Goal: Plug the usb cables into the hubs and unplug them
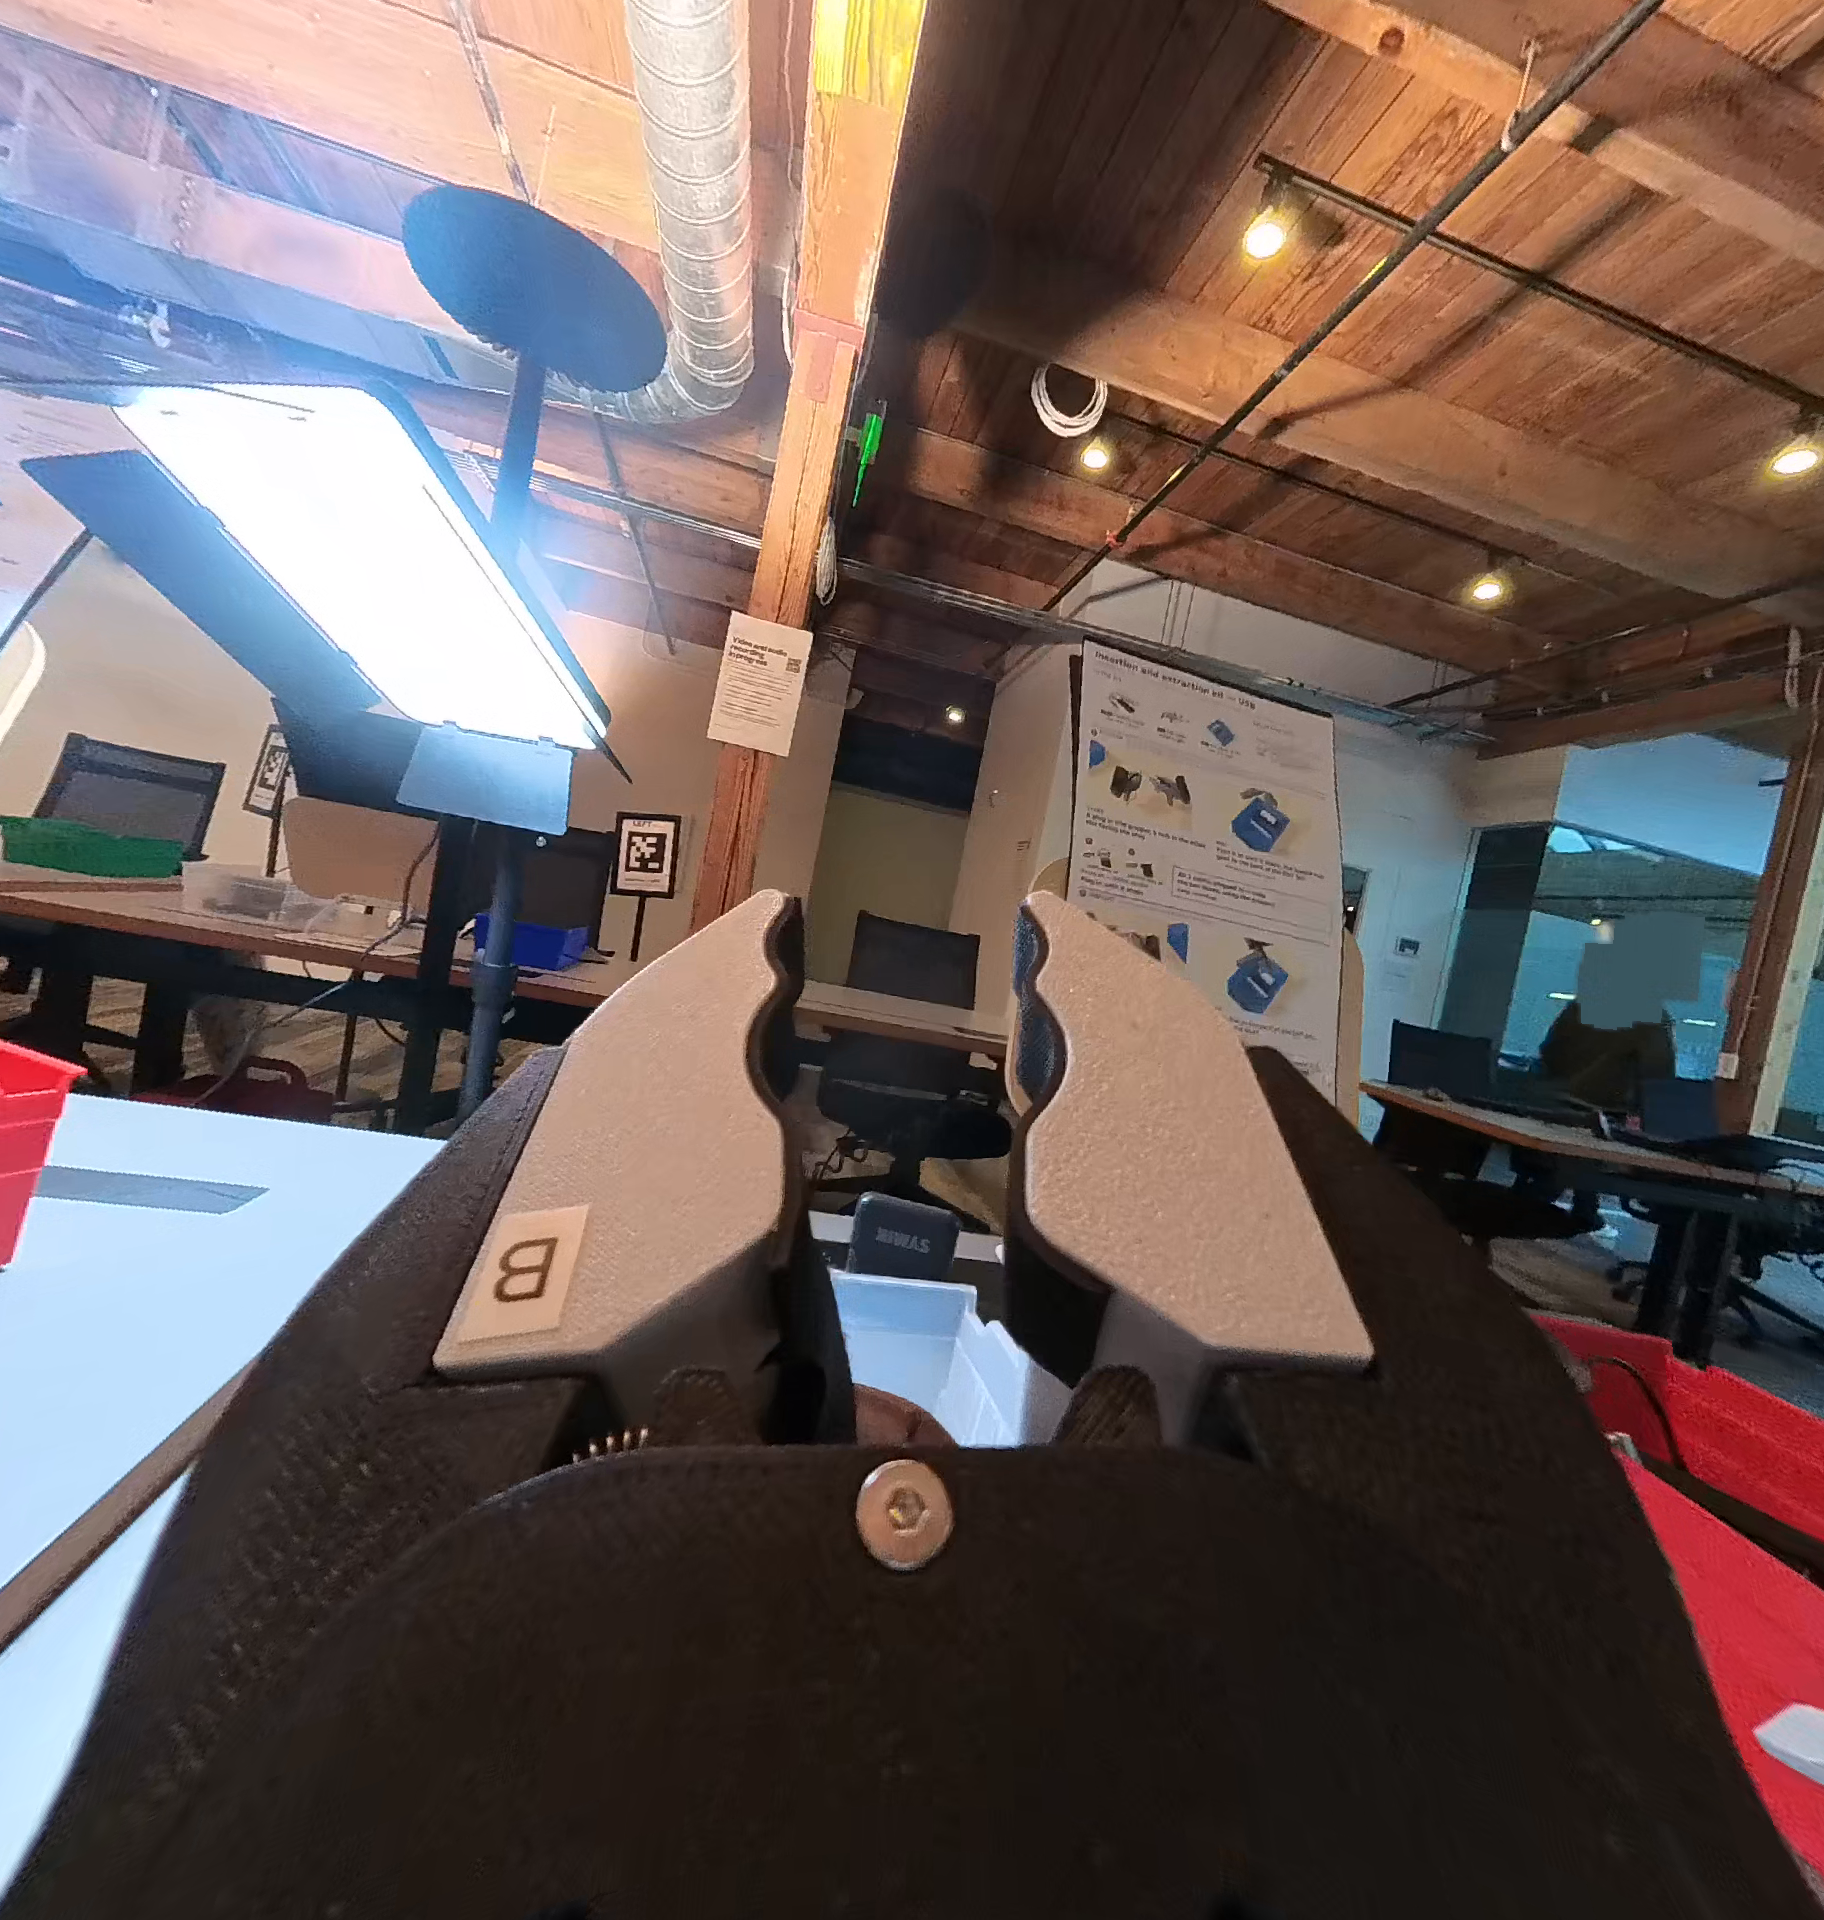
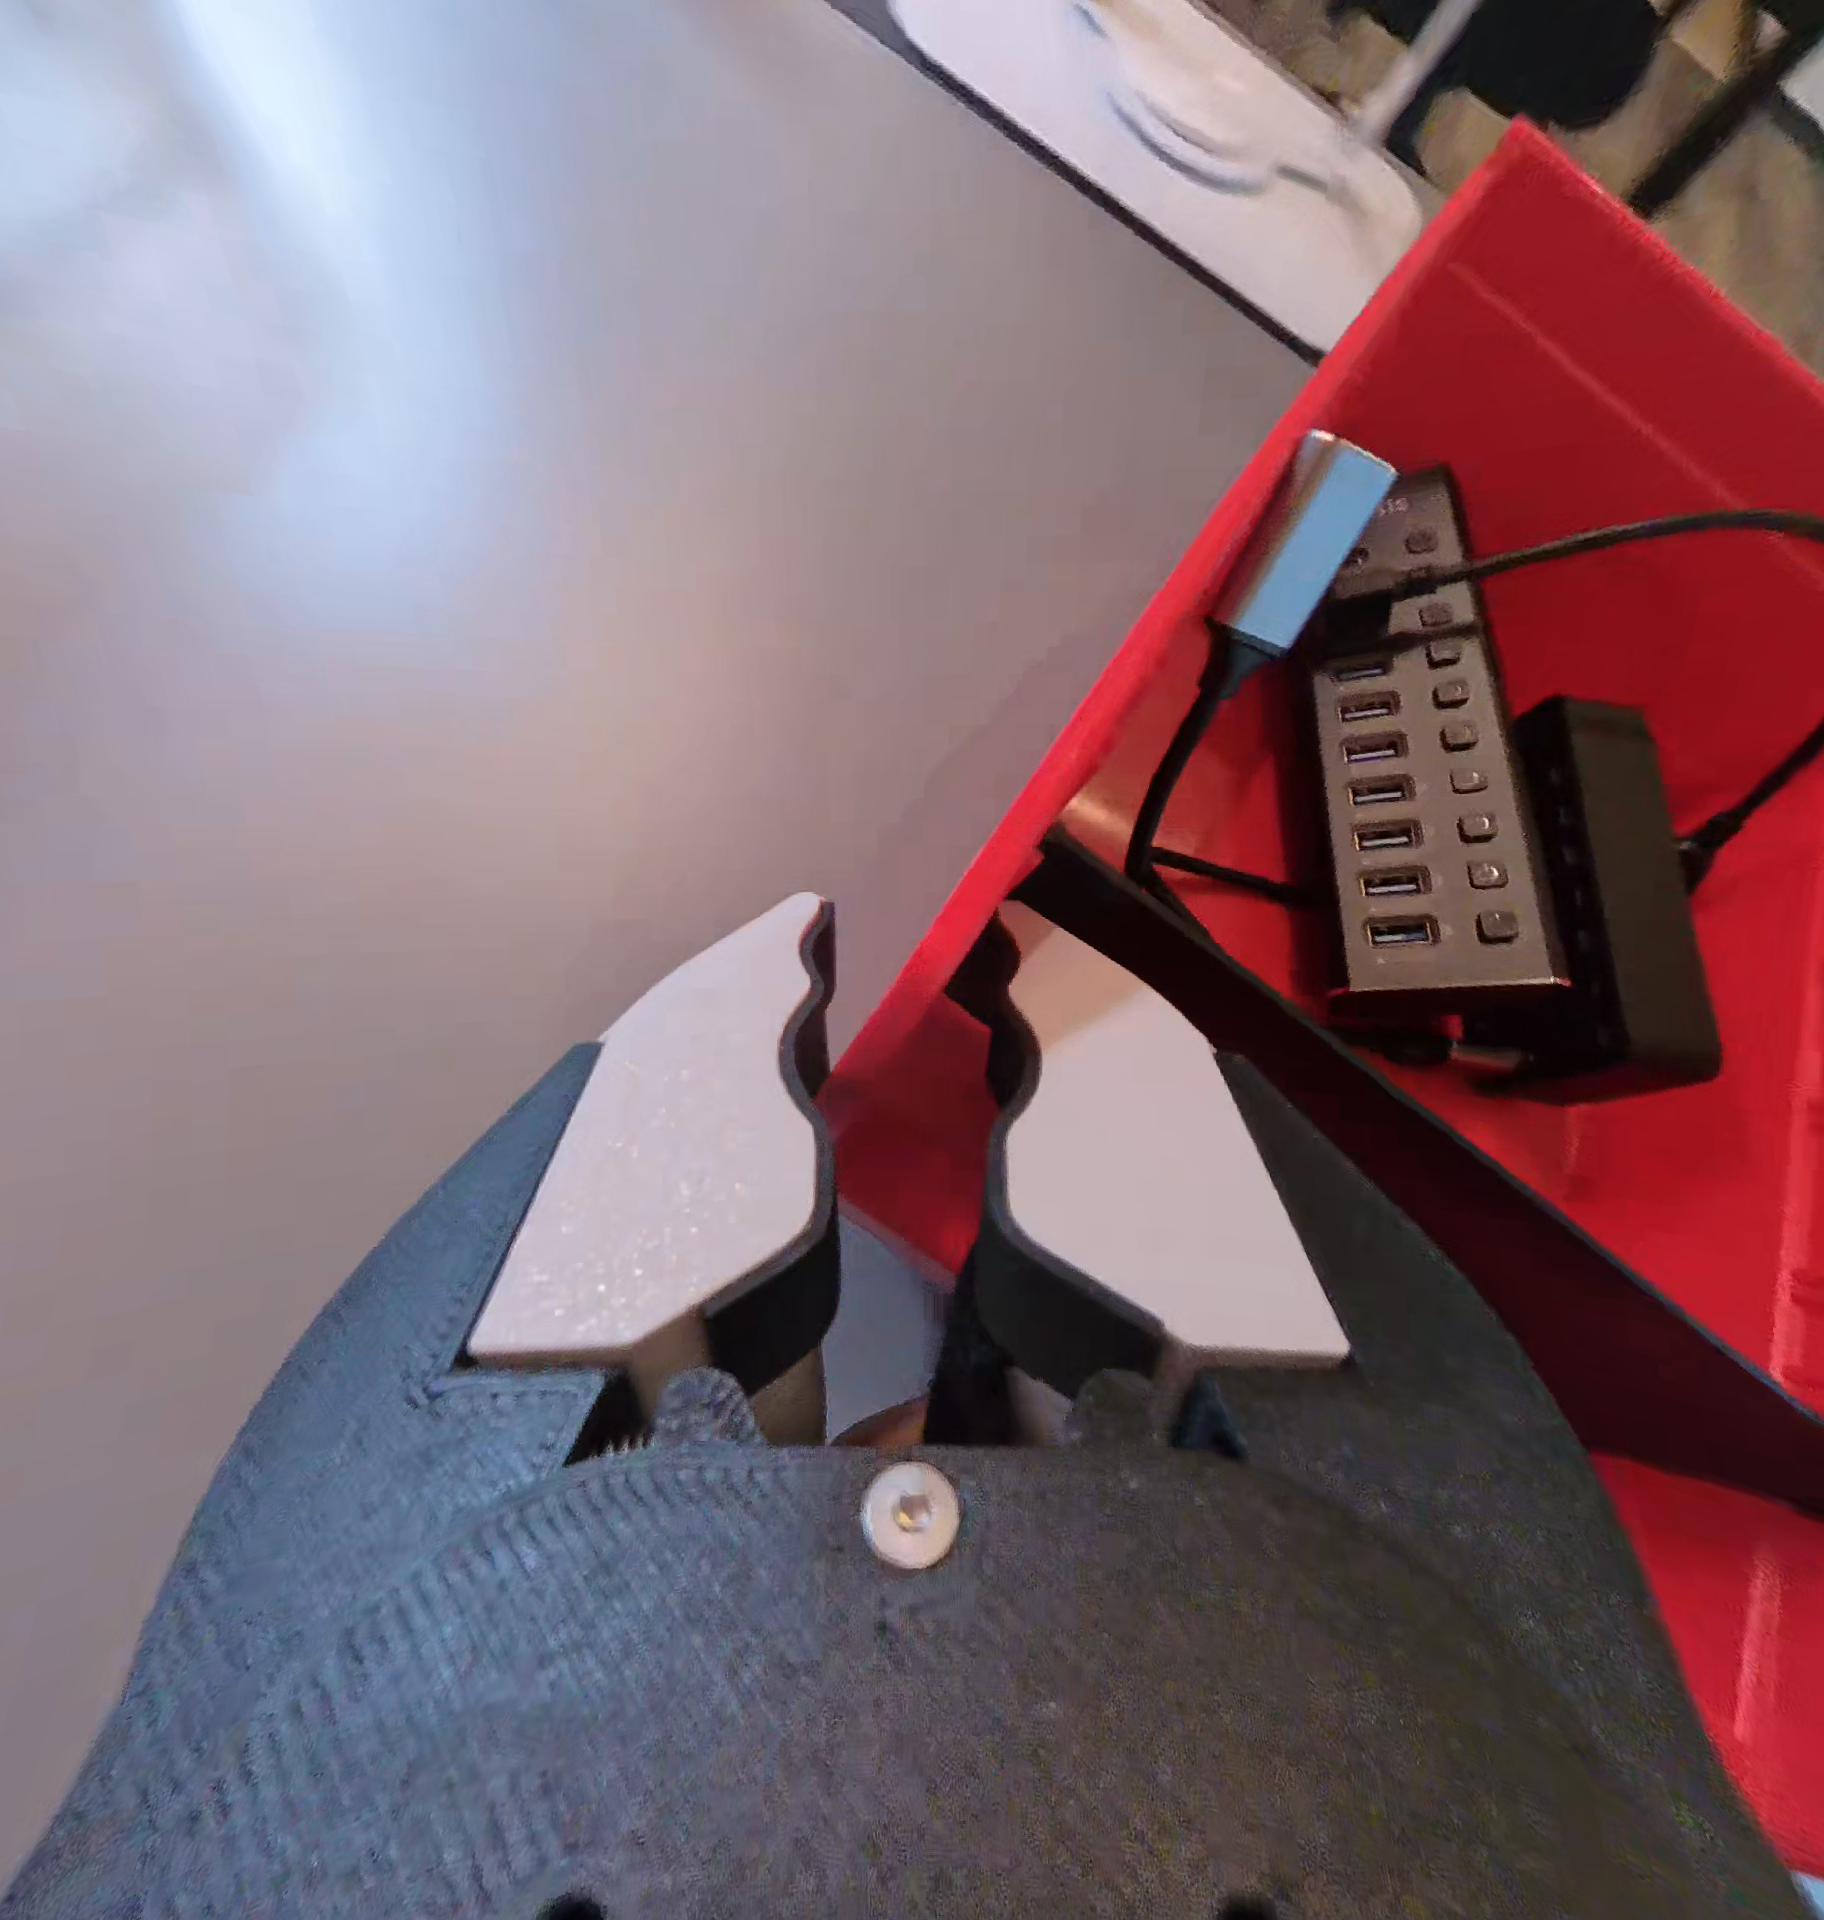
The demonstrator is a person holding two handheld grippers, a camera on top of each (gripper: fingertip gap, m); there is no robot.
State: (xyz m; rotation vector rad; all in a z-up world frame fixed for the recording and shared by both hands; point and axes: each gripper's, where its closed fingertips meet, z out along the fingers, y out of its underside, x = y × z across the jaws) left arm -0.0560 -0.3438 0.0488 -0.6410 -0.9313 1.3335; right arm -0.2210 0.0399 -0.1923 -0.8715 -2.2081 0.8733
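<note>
Black multi-port USB hub [image 2: 1427, 790] lying in red plastic bin [image 2: 1614, 343], ports up for access, black cable [image 2: 1614, 540] plugged near top. Right gripper [image 2: 913, 997] released, empty, over bin edge. Left gripper [image 1: 908, 966] released, empty, raised, idle.

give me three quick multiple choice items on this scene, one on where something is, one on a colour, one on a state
1. Where does the long black hub lie?
A. in the red bin
B. on the bare white table
C. on the floor

2. What colour is the small hub propped on the bin wall?
A. green
B. silver grey
C. yellow

3. How is the right tool?
A. clamped on a cable
B. shut on a hub
C. open and empty

Answers:
1. A, red floor and walls surround it.
2. B, its metal body shows grey against the red.
3. C, a gap shows between its fingers with nothing held.
</note>
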